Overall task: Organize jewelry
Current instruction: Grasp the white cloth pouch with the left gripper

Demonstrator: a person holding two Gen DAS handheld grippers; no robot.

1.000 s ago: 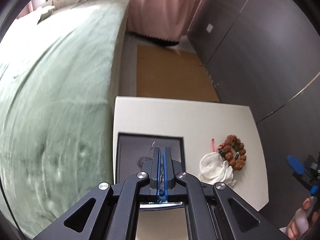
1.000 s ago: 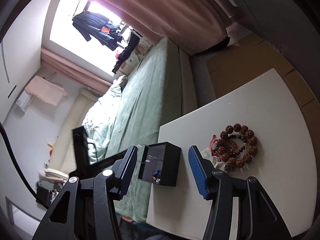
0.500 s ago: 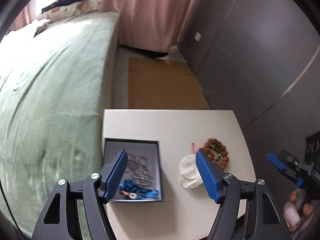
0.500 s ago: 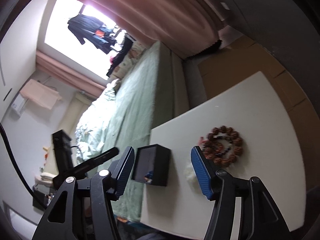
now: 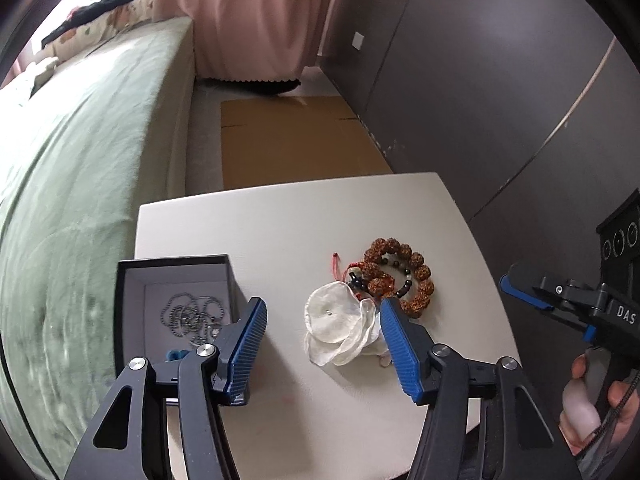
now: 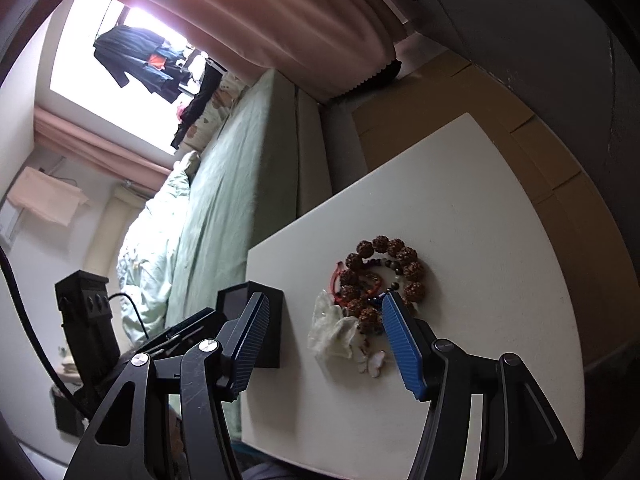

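— Left tool [image 5: 322, 332] first: what are its blue pads doing?

— Spread wide apart and empty, held above the near part of the white surface [image 5: 280, 220]. The white shell flower piece [image 5: 340, 330] lies right between them, lower down, on the surface.

— And the right tool [image 6: 324, 332]?

— Also spread apart, holding nothing. In its own view the same white piece sits between its pads, with a small pale charm [image 6: 374, 362] just beside it. From the left camera the right tool shows at the right edge, off the side of the surface, a hand [image 5: 592, 400] gripping its handle.

— Where is the jewelry?

— Touching the far side of the white piece is a pile of bracelets: a ring of large brown beads [image 5: 400, 276], a thinner string of dark beads inside it, and a red cord [image 5: 336, 264]. To the left stands an open dark box [image 5: 176, 304] at the surface's left edge. A silver ball chain [image 5: 192, 316] lies in it, and something blue [image 5: 176, 355] at its near end, mostly hidden by the left tool, so I can't say what.

— Beyond that?

— A green bed [image 5: 80, 160] along the left, flat cardboard [image 5: 292, 140] on the floor, pink curtains [image 5: 248, 16] at the back.
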